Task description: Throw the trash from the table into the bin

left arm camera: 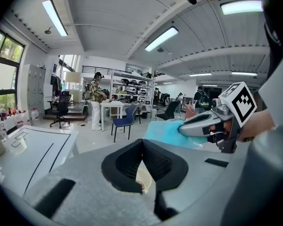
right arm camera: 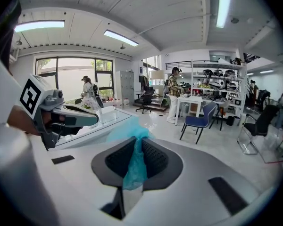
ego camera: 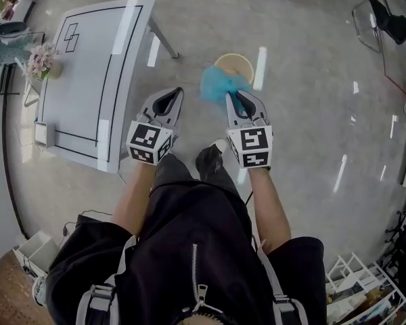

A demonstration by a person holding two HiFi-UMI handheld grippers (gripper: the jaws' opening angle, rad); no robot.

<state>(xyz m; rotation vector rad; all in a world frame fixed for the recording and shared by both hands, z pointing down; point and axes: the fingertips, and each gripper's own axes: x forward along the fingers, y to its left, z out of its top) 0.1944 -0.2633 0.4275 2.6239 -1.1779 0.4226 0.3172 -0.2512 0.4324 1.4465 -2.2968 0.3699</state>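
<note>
My right gripper (ego camera: 231,97) is shut on a crumpled blue plastic bag (ego camera: 216,83), which bunches out past the jaw tips above a round tan bin (ego camera: 239,62) on the floor. In the right gripper view the blue bag (right arm camera: 134,166) is pinched between the pads and hangs down through the gap. My left gripper (ego camera: 178,92) is shut with nothing in it, level with the right one and to its left. In the left gripper view the bin's rim (left arm camera: 142,180) shows through the opening below the closed tips (left arm camera: 142,141). The bag (left arm camera: 162,132) is also in that view.
A white table (ego camera: 88,80) with black lines stands at the left, with a flower pot (ego camera: 42,61) on its far edge. The person's dark trousers and shoe (ego camera: 208,160) are below the grippers. Shelves, chairs and several people are in the background (right arm camera: 198,119).
</note>
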